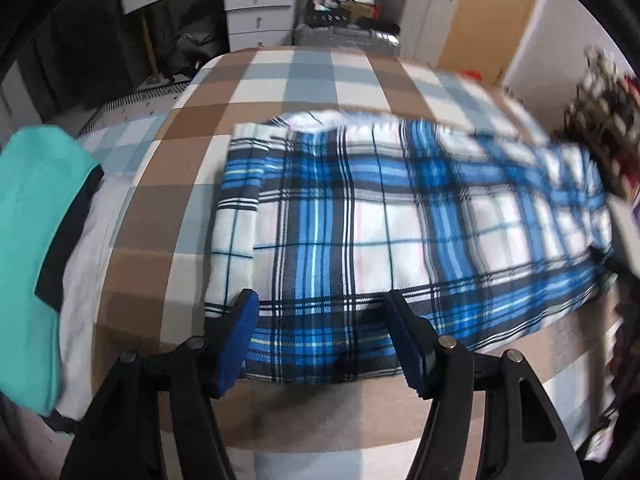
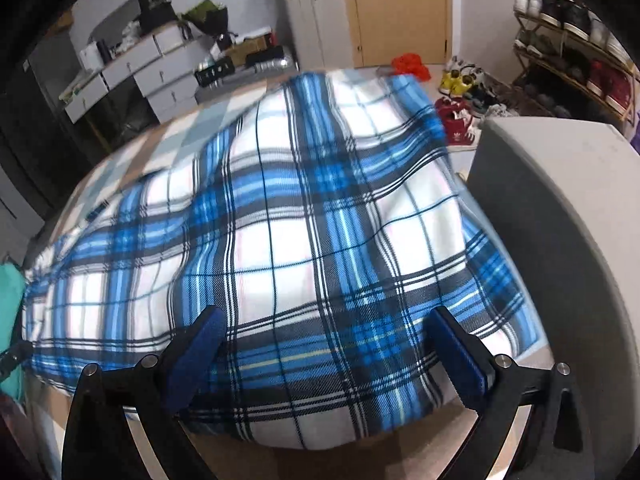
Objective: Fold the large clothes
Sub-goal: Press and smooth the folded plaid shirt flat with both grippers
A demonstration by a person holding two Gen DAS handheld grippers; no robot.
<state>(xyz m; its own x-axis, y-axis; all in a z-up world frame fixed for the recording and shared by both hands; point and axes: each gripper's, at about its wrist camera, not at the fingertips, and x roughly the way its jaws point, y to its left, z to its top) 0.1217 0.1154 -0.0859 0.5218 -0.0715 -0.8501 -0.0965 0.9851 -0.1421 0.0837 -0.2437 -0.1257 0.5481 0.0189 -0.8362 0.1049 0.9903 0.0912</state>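
Note:
A blue, white and black plaid garment lies folded into a wide band on the checked bed cover. My left gripper is open, its blue-padded fingers straddling the near edge of the garment's left part, a folded sleeve strip at far left. In the right wrist view the same garment fills the middle, rumpled with raised waves. My right gripper is open, fingers spread over the near hem. Nothing is held in either.
A teal garment lies on white cloth at the bed's left. A grey chair back stands close on the right. White drawers, a wardrobe, shoes and a shoe rack stand beyond the bed.

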